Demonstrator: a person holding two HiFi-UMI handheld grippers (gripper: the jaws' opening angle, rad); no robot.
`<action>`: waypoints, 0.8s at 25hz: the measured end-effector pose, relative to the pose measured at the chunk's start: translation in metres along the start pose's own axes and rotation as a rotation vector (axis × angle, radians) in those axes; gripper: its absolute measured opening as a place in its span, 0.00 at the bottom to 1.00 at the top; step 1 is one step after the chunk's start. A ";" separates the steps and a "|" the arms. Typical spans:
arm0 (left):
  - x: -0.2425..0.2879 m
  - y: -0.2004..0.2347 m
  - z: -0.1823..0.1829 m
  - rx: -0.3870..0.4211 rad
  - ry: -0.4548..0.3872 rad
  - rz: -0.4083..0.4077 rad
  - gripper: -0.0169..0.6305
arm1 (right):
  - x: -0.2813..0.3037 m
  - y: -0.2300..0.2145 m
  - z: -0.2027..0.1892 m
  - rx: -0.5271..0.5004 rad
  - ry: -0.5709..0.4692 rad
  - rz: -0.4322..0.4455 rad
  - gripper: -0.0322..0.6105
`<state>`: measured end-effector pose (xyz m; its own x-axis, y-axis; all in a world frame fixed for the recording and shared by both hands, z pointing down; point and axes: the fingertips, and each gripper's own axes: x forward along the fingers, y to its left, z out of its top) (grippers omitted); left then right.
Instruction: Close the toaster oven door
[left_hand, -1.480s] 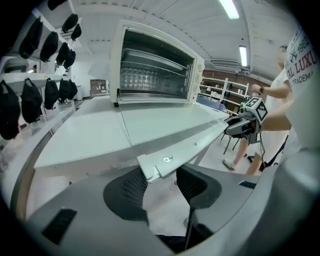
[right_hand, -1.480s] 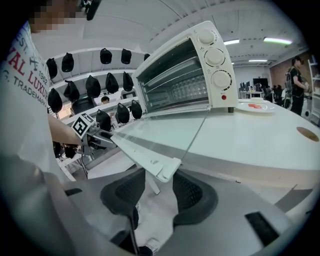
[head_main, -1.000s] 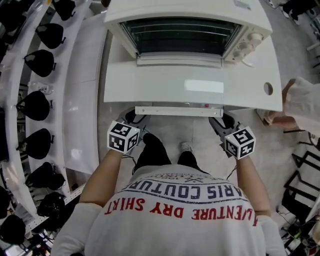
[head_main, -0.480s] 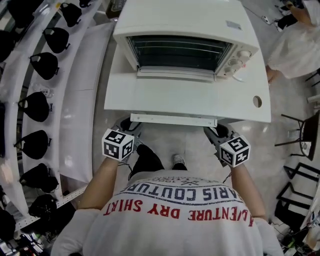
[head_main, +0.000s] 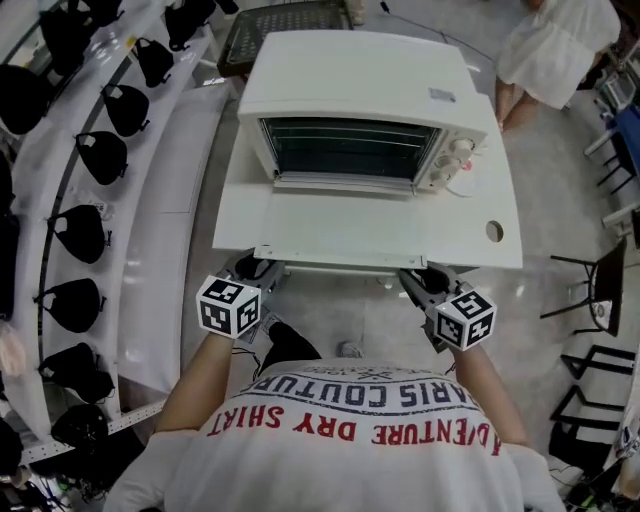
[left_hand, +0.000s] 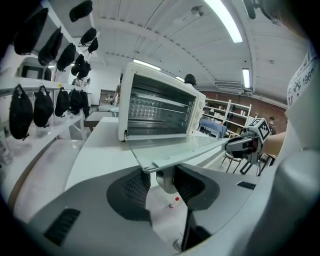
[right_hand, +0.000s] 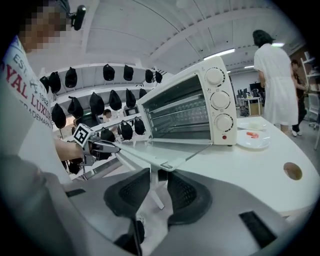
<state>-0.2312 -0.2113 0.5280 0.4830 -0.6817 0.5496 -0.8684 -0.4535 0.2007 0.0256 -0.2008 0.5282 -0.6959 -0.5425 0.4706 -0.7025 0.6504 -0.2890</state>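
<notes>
The toaster oven door (head_main: 345, 225) is swung down from the toaster oven (head_main: 355, 85) and lies roughly level. Its free edge reaches out in front of the oven to about the front edge of the table (head_main: 235, 220). The door handle (head_main: 335, 262) runs under that free edge, on the side farthest from the oven cavity.

The handle is taken at both ends. The left gripper (head_main: 258, 268) is placed at the end left of the oven front, and the right gripper (head_main: 415, 280) at the end below the dials (head_main: 457, 155). The jaws of each have just been closing and are drawn in narrow. In each gripper view a handle mount is caught between the pads, so a grip on the handle is judged at both. The two-ended hold is probably chosen so that the door can be raised evenly about its hinge at the oven's lower front, without twisting.

On the shirt (head_main: 360, 420), farthest from the oven, "DRY SHIRT" in red and "COUTUR" in dark letters can be read upside down. A small label (head_main: 437, 95) on the oven top is too small to be read, and no brand can be made out on the oven.
</notes>
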 end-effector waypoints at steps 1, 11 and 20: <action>-0.001 -0.001 0.005 0.002 -0.009 -0.001 0.27 | -0.002 0.000 0.005 0.005 -0.010 0.001 0.23; -0.007 -0.003 0.049 -0.001 -0.057 -0.029 0.25 | -0.010 0.000 0.049 0.013 -0.082 0.009 0.24; -0.012 -0.002 0.085 -0.051 -0.100 -0.107 0.25 | -0.018 -0.002 0.087 0.012 -0.138 -0.032 0.26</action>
<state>-0.2259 -0.2509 0.4522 0.5797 -0.6860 0.4397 -0.8147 -0.4983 0.2965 0.0268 -0.2383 0.4478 -0.6862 -0.6316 0.3608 -0.7260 0.6255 -0.2859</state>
